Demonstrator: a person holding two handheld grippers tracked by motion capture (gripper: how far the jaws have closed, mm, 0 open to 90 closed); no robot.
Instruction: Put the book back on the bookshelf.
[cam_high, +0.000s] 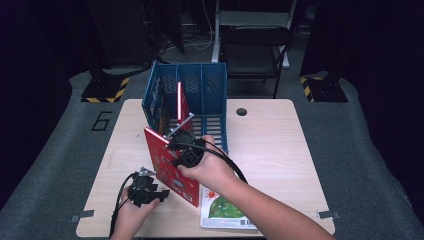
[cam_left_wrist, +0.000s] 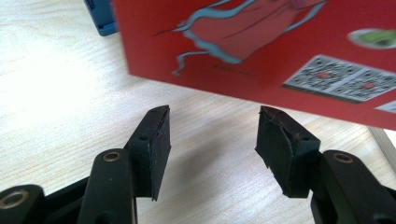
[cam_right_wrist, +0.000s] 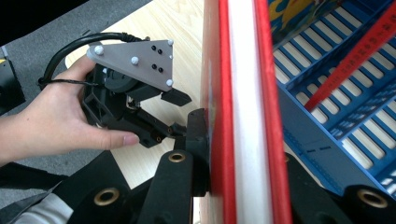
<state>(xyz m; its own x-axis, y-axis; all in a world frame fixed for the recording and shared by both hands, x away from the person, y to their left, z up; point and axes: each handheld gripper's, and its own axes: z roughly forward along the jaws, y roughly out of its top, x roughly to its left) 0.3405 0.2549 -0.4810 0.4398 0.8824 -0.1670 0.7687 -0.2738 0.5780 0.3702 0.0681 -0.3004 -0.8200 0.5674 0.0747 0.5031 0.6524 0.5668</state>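
Your forearms come in over the near edge of the pale wooden desk (cam_high: 280, 145), and that desk is the biggest thing before you, with a small round hole near its far edge.

Next in size, the blue plastic slotted file rack (cam_high: 212, 95) stands at the far left part of the desk, its compartments open towards you. A thin red book (cam_high: 179, 100) stands upright in one of its left compartments; which one exactly is hard to tell.

Then comes the red hardcover picture book (cam_high: 172, 172), standing on edge between the rack and the near edge, left of the desk's middle. In the right gripper view its white page block shows between the two red covers.

A flat white and green picture book (cam_high: 222, 210) lies at the near edge, just beside the red hardcover's near corner.

Your right gripper (cam_high: 186, 142) is clamped on the top edge of the red hardcover, one jaw pressed against each cover, holding it upright.

Your left gripper (cam_left_wrist: 212, 140) sits low near the near left corner of the desk, its jaws spread apart with nothing between them. In the left gripper view the red cover hangs just beyond the fingertips, not touching them, with bare desk beneath.
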